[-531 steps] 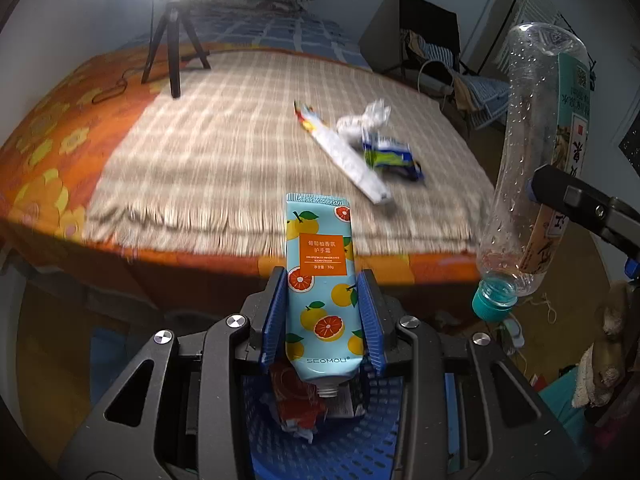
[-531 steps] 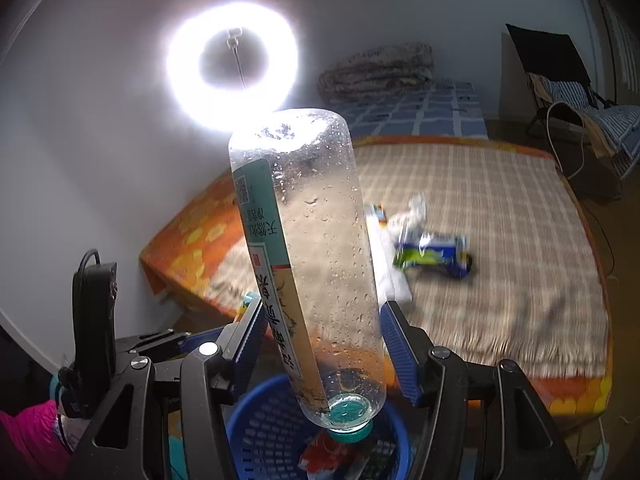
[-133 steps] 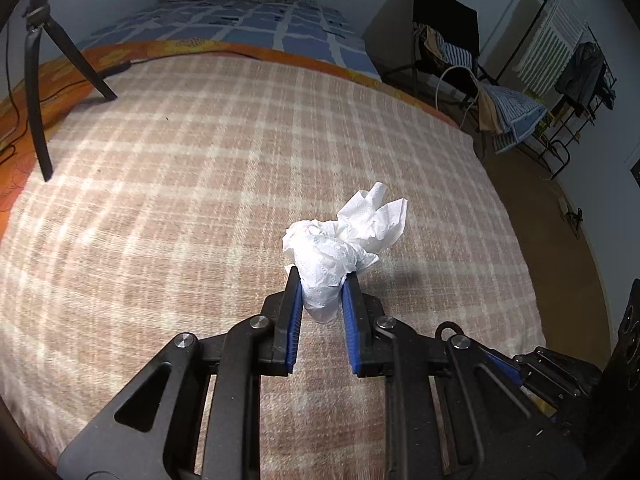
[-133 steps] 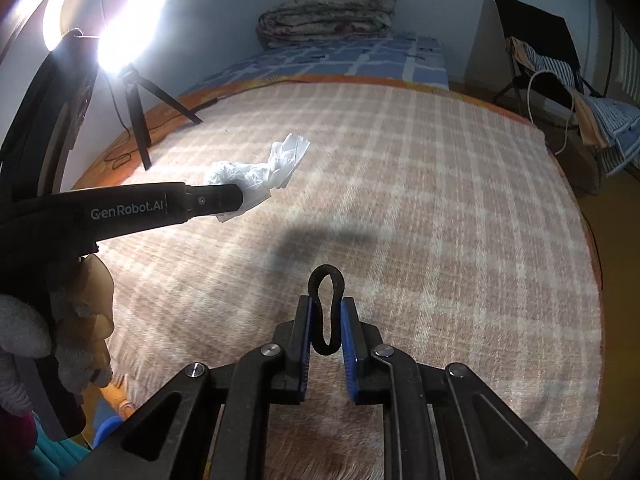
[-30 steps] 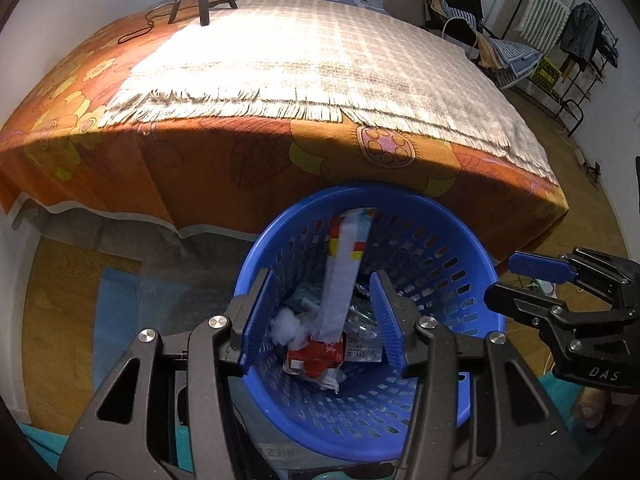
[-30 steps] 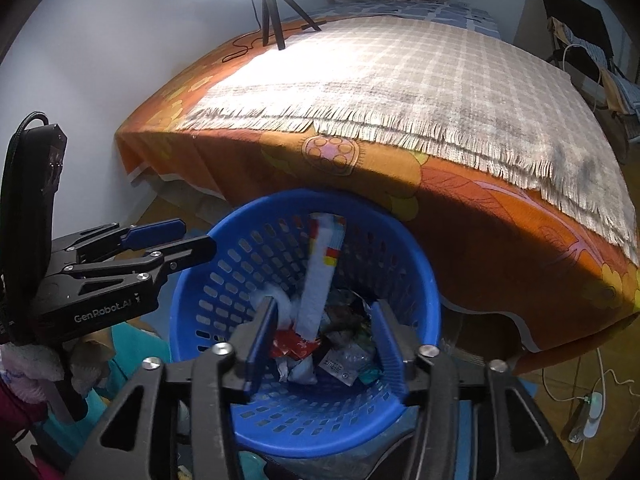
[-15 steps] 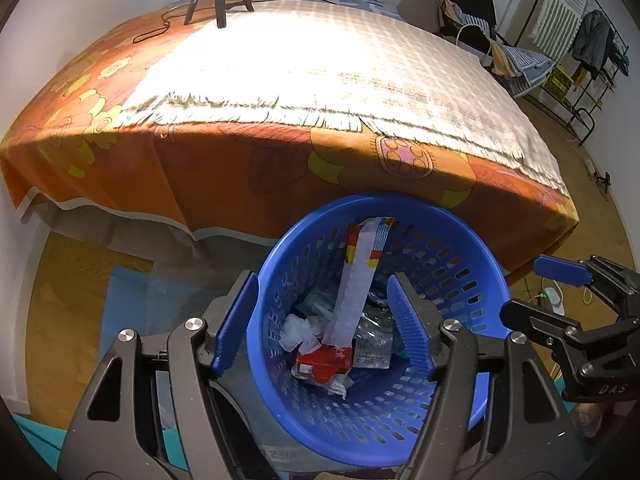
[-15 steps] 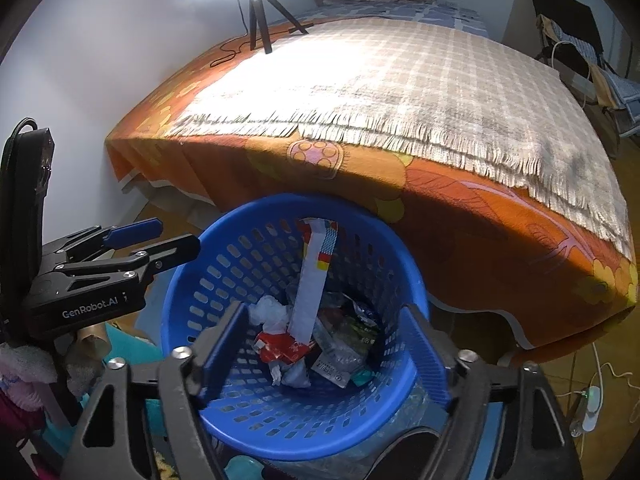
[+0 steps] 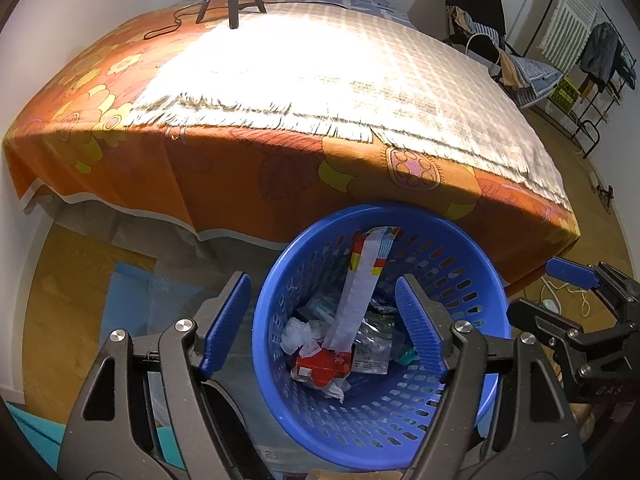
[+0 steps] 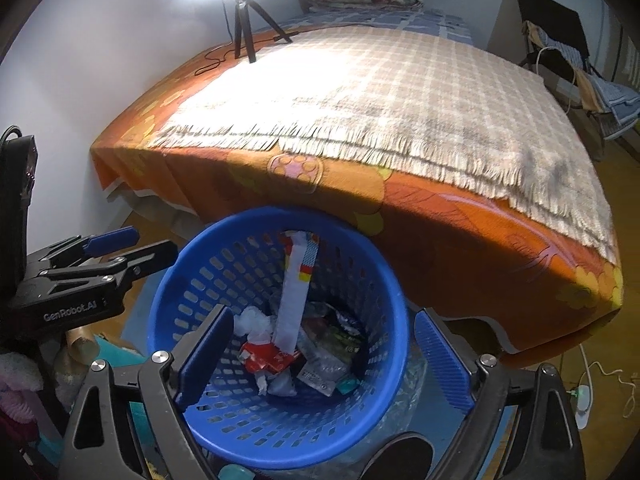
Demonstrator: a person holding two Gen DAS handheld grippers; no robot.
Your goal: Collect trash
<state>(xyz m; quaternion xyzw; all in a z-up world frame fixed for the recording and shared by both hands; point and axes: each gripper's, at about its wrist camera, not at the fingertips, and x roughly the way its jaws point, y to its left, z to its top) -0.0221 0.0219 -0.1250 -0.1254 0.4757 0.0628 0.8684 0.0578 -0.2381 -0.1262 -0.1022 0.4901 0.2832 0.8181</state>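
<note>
A blue plastic basket (image 9: 460,248) stands on the floor at the foot of the bed; it also shows in the right wrist view (image 10: 376,272). It holds trash: a long white wrapper (image 9: 356,300) leaning upright, a crumpled white tissue (image 9: 298,330), a red packet (image 9: 320,362) and other wrappers. The same wrapper (image 10: 294,300) shows in the right wrist view. My left gripper (image 9: 324,322) is open and empty above the basket. My right gripper (image 10: 320,354) is open and empty above it too.
The bed has an orange flowered cover (image 9: 168,168) and a checked fringed blanket (image 9: 340,76). A ring-light tripod (image 10: 246,26) stands on it. A chair (image 9: 476,8) and a clothes rack (image 9: 592,64) stand at the right. A power strip (image 10: 582,394) lies on the floor.
Both grippers have opened wider and pulled back and up from the basket. The trash in the basket has not moved.
</note>
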